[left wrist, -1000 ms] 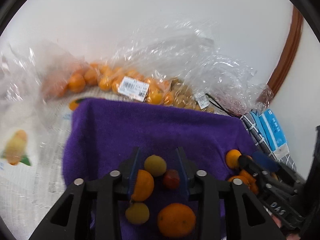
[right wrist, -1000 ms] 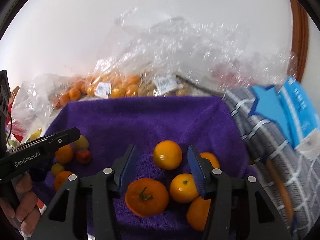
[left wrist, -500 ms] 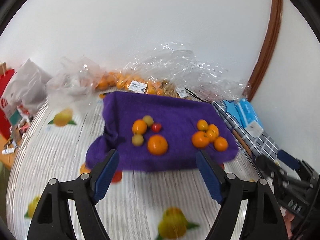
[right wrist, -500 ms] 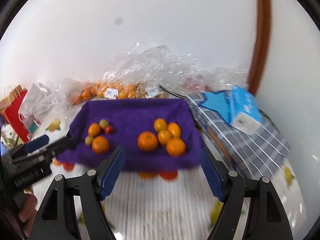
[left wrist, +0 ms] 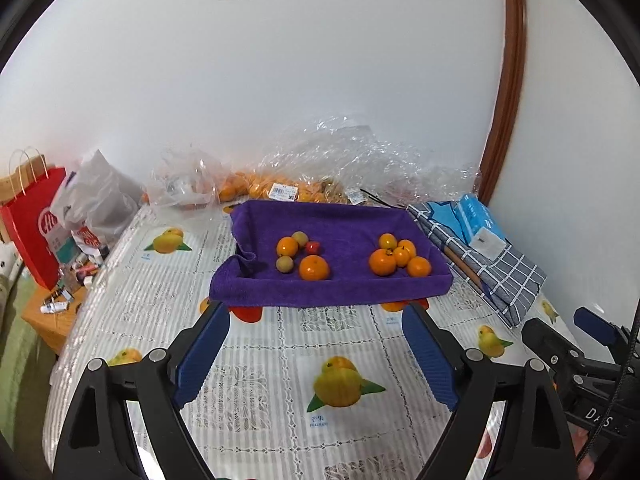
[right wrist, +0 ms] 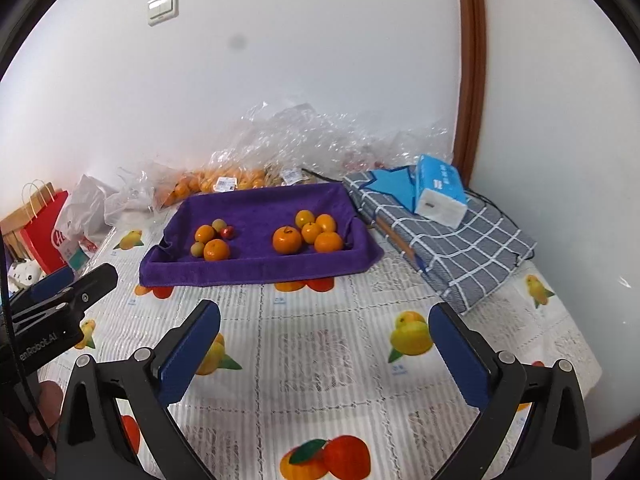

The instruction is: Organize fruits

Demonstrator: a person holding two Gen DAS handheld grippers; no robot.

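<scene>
A tray lined with a purple towel (left wrist: pixel 344 220) (right wrist: pixel 260 208) stands mid-table. On its left lies a mixed group: two oranges (left wrist: pixel 314 267) (right wrist: pixel 216 249), two small greenish fruits (left wrist: pixel 284 264) and a small red fruit (left wrist: pixel 312 246) (right wrist: pixel 227 232). On its right lies a cluster of several oranges (left wrist: pixel 383 261) (right wrist: pixel 287 239). My left gripper (left wrist: pixel 316 352) is open and empty, well in front of the tray. My right gripper (right wrist: pixel 324 352) is open and empty, also held back over the tablecloth.
Clear plastic bags of oranges (left wrist: pixel 280 190) (right wrist: pixel 224 182) lie behind the tray against the wall. A checked grey cloth (right wrist: pixel 452 236) with a blue tissue pack (right wrist: pixel 438 190) lies to the right. A red paper bag (left wrist: pixel 34 220) stands off the left table edge.
Both grippers have pulled far back and up from the fruit on the towel and opened wide. The whole tray and table have come into view.
</scene>
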